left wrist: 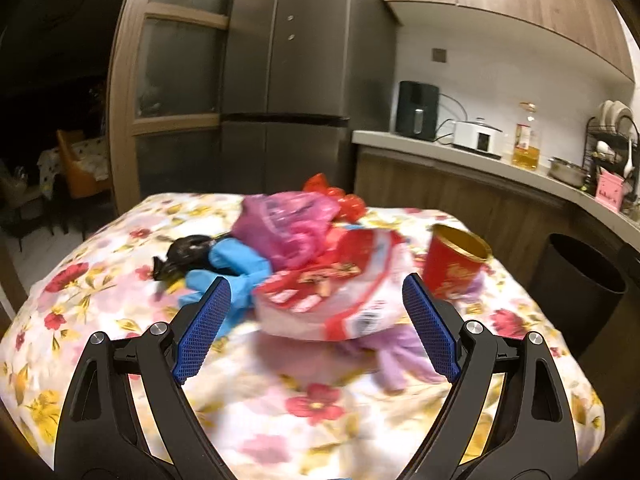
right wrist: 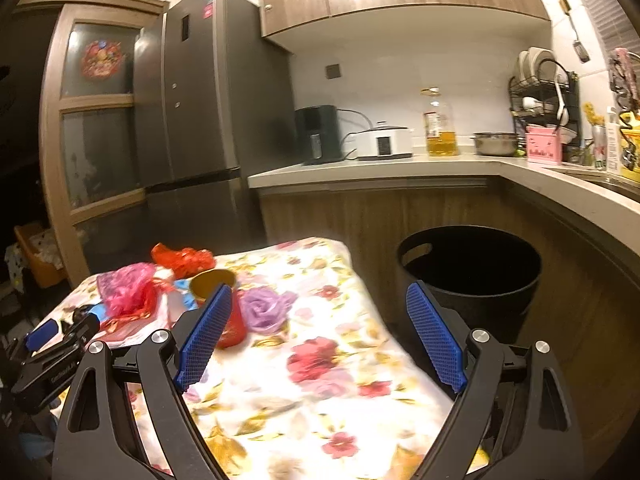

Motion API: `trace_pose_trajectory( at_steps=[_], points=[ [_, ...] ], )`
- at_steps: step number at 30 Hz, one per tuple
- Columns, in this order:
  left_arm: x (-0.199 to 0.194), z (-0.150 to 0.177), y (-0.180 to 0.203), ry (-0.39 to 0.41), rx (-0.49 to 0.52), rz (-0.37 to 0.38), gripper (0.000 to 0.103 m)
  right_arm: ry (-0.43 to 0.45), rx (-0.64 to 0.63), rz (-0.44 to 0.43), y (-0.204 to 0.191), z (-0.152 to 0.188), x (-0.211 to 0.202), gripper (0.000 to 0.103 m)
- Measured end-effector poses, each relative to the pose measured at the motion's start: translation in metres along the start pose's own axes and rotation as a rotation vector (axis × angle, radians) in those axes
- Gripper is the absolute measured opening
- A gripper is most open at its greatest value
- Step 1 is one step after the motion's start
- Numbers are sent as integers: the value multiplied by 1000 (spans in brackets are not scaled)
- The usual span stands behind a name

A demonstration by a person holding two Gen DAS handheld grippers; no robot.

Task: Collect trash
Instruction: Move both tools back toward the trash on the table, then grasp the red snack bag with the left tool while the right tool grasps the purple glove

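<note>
A heap of trash lies on a table with a floral cloth (left wrist: 304,412): a red and white snack bag (left wrist: 336,292), a pink plastic bag (left wrist: 288,224), a blue glove (left wrist: 228,272), a black bag (left wrist: 184,254), a red wrapper (left wrist: 336,194), a purple glove (left wrist: 396,356) and a red paper cup (left wrist: 454,264). My left gripper (left wrist: 316,330) is open and empty, just short of the snack bag. My right gripper (right wrist: 320,336) is open and empty above the table's right part; the cup (right wrist: 224,308) sits behind its left finger. A black trash bin (right wrist: 468,280) stands on the floor right of the table.
A grey fridge (right wrist: 200,120) and a wooden cabinet stand behind the table. A kitchen counter (right wrist: 400,166) runs along the back and right with an air fryer, a white cooker, an oil bottle, a steel bowl and a dish rack. The left gripper (right wrist: 52,340) shows at the right view's lower left.
</note>
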State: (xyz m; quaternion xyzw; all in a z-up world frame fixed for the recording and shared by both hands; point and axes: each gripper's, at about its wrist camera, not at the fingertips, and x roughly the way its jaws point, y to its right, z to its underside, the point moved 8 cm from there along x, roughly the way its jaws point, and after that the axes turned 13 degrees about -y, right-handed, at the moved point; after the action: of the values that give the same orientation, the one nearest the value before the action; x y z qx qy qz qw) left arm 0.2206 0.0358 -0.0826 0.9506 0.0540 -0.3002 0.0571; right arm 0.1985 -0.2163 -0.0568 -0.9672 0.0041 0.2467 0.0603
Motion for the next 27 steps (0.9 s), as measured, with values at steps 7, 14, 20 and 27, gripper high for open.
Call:
trace_pose_trajectory(
  at_steps=[7,14,20,27],
  points=[
    [28,7,-27,-103,-72,66,76,-24,-44,-35,-28,5,10,86],
    [46,12,-31,-169,-80,136,51,-44,-71,-60,-46,8,21,86],
    [57,21,-26,-227,-65,193,28,-68,-97,-79,-60,17,29,86],
    [58,29,-28,-248,-58,216,8,-89,-121,-97,-72,26,35,86]
  ],
)
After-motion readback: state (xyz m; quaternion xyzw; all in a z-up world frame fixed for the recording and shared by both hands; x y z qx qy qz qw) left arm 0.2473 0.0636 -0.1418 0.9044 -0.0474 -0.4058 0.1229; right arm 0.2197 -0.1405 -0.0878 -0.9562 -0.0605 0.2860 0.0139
